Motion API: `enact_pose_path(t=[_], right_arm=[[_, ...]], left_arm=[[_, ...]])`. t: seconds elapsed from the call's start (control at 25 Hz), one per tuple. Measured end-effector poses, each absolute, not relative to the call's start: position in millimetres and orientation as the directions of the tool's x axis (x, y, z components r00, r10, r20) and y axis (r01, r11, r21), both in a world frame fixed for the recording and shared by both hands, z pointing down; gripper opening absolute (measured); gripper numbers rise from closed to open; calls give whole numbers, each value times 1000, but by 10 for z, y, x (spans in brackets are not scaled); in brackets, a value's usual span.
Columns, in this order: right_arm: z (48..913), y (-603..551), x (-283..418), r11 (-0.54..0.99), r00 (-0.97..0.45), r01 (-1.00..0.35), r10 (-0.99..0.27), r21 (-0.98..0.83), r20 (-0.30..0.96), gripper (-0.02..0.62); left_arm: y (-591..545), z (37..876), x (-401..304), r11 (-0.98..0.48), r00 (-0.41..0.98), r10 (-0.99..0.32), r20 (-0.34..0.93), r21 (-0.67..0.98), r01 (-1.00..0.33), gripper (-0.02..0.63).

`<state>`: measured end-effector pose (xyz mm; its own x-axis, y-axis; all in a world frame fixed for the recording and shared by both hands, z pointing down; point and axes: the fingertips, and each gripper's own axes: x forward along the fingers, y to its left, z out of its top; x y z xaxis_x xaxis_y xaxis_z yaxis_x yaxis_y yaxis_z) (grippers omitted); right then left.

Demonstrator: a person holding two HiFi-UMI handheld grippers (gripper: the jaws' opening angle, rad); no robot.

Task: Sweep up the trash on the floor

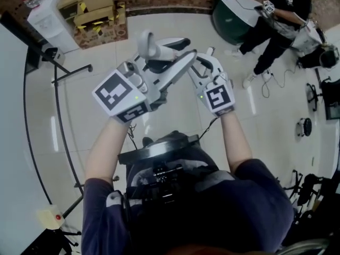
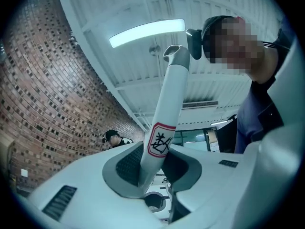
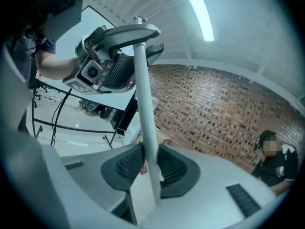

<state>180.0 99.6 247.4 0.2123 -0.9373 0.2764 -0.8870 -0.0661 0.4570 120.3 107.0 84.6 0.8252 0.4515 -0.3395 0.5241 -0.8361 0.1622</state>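
In the head view both grippers are raised in front of my chest over the pale tiled floor (image 1: 175, 116). My left gripper (image 1: 159, 62) is shut on a thick white handle (image 2: 167, 113). That handle bears a red-edged label (image 2: 159, 141) and stands tilted between the ribbed pads (image 2: 127, 162). My right gripper (image 1: 206, 64) is shut on a thin white pole (image 3: 145, 109) with a wide grip at its top (image 3: 131, 32). The left gripper (image 3: 97, 68) shows close behind that pole. The lower ends of both handles are hidden, and I see no trash on the floor.
A water dispenser (image 1: 45, 15) and cardboard boxes (image 1: 95, 9) stand by the brick wall at the far left. A black-legged stand (image 1: 58, 78) is on the left. At the far right a person (image 1: 276, 25) sits at a dark round table (image 1: 234, 12), with cables and gear beyond.
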Motion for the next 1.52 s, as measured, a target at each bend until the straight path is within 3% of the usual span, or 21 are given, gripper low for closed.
enact_pose_path(t=[0.28, 0.64, 1.08, 1.28, 1.52], right_arm=[[2555, 984, 1669, -40, 248, -849, -910, 527, 332, 112], [2671, 614, 1995, 99, 87, -861, -938, 499, 336, 112], [3126, -844, 1890, 544, -434, -754, -834, 369, 342, 112], [3226, -1294, 1074, 726, -661, -606, -687, 324, 302, 112], [3265, -1374, -149, 855, -803, -435, -511, 284, 308, 107]], left_arm=[[877, 1000, 1001, -796, 813, 435, -386, 257, 548, 89], [502, 1200, 1318, -842, 888, 288, -359, 347, 413, 91], [-644, 1566, 1486, -932, 960, -158, -232, 357, -67, 95], [-956, 1620, 882, -900, 904, -385, -188, 294, -322, 97], [-1059, 1573, -105, -833, 817, -546, -185, 221, -507, 97]])
